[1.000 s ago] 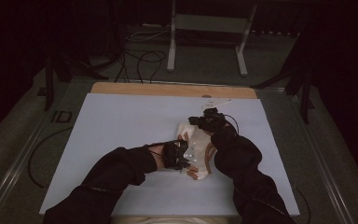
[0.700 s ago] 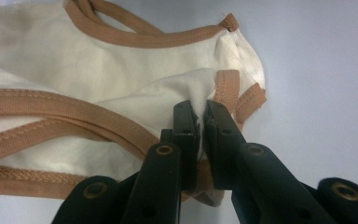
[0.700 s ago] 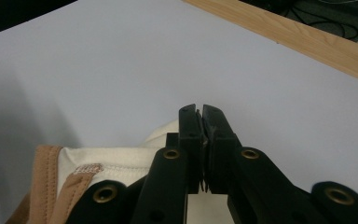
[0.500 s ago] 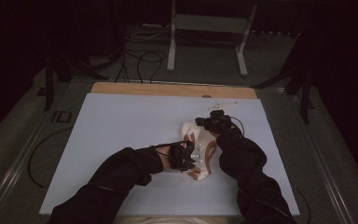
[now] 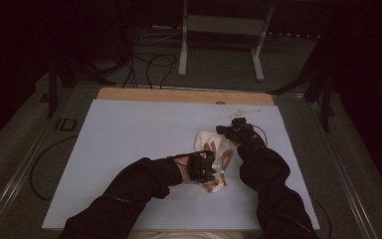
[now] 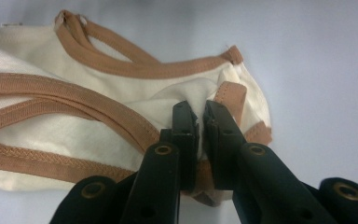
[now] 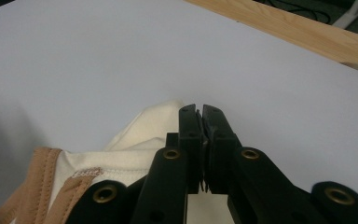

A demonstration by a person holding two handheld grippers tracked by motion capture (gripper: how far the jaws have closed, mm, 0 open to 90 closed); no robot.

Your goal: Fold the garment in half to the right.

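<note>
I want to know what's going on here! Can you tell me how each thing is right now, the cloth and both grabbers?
Cream cloth garment with tan-brown trim: crumpled, lying on the table, pinched at two places.
Left gripper: shut on a fold of the garment by its trim.
Right gripper: shut, jaws together; a cream fold lies right beside them.
Pale blue table sheet: flat, smooth.

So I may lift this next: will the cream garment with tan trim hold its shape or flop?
Probably flop: the cream garment lies rumpled and folded on the table. It looks thin and light, bunching where the left gripper pinches it. Its tan straps would likely dangle.
</note>
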